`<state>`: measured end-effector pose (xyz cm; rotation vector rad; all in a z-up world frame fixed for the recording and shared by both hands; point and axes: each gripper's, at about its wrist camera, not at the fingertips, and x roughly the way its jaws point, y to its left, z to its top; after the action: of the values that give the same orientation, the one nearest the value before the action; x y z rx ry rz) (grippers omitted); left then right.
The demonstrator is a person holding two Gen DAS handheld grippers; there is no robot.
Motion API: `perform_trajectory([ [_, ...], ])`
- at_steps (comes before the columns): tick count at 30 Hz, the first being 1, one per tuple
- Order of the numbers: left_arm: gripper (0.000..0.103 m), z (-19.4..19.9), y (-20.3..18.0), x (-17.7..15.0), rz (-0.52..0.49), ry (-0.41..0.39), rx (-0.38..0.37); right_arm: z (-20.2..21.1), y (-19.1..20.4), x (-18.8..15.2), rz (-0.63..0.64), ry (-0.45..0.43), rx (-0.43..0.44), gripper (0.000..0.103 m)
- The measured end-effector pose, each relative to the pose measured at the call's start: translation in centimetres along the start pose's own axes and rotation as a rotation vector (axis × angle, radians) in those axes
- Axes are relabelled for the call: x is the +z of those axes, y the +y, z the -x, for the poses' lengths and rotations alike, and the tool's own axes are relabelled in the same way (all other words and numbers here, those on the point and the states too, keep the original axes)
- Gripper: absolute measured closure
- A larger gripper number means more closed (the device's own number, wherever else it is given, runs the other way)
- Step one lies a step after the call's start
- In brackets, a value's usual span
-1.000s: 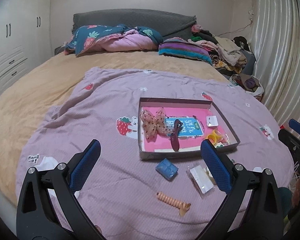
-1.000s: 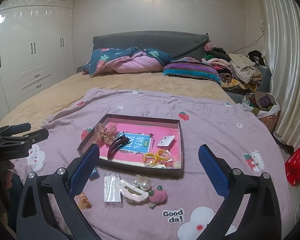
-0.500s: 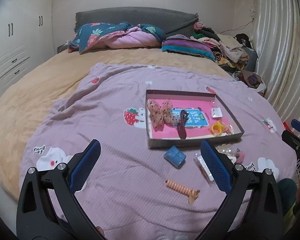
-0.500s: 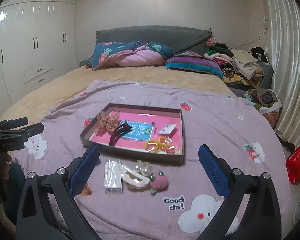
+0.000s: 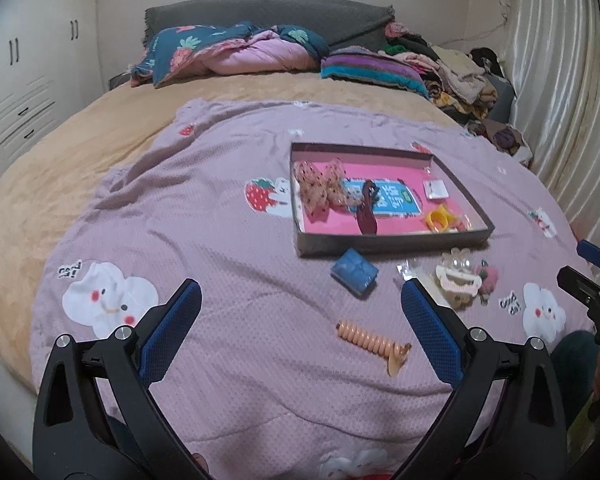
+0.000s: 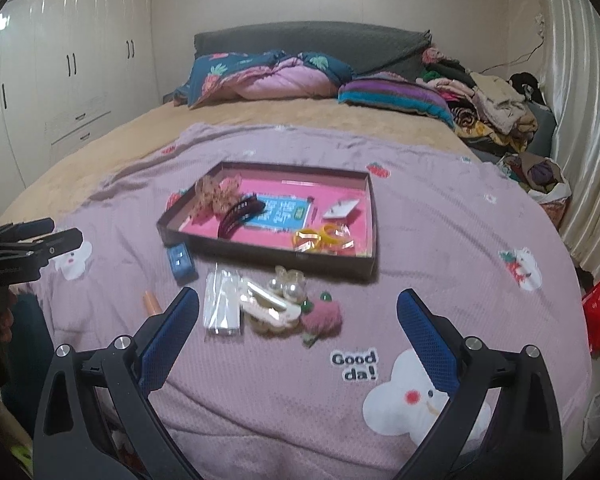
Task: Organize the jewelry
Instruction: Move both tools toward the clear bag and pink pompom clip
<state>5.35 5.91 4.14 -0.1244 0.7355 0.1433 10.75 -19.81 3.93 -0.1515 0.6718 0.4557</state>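
A shallow brown box with a pink floor (image 5: 472, 200) (image 6: 374, 216) lies on the purple blanket. It holds a dotted bow (image 5: 320, 186), a dark hair clip (image 5: 366, 212) (image 6: 240, 212) and yellow rings (image 5: 440, 220) (image 6: 320, 238). In front of it lie a blue square piece (image 5: 354, 272) (image 6: 180, 262), an orange spiral hair tie (image 5: 374, 340), a clear packet (image 6: 222, 304), a cream claw clip with pearls (image 5: 458, 278) (image 6: 272, 304) and a pink strawberry piece (image 6: 324, 318). My left gripper (image 5: 300, 312) and right gripper (image 6: 296, 312) are both open and empty, above the blanket's near part.
Folded quilts and pillows (image 5: 236, 54) lie at the headboard. A clothes pile (image 6: 496, 108) sits at the far right. White wardrobes (image 6: 72, 72) stand on the left, curtains (image 5: 560, 92) on the right. The blanket hangs over the bed's near edge.
Both grippers have drawn back and risen, so the box and loose pieces look smaller and farther. Both stay open; nothing was picked up.
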Motion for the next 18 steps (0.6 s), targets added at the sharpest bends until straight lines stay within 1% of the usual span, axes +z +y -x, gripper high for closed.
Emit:
perform_trajectory([
  [4, 0.01, -0.6, -0.7, -0.7, -0.022, 0.025, -0.008, -0.5, -0.1, -1.0, -0.006, 0.032, 0.025, 0.004],
  [10, 0.01, -1.8, -1.7, -1.8, -0.055, 0.068, -0.024, -1.4, -0.4, -1.8, -0.022, 0.065, 0.029, 0.004],
  [18, 0.01, -3.1, -4.9, -3.1, -0.141, 0.109, -0.075, -3.3, -1.9, -2.7, -0.032, 0.103, -0.013, 0.004],
])
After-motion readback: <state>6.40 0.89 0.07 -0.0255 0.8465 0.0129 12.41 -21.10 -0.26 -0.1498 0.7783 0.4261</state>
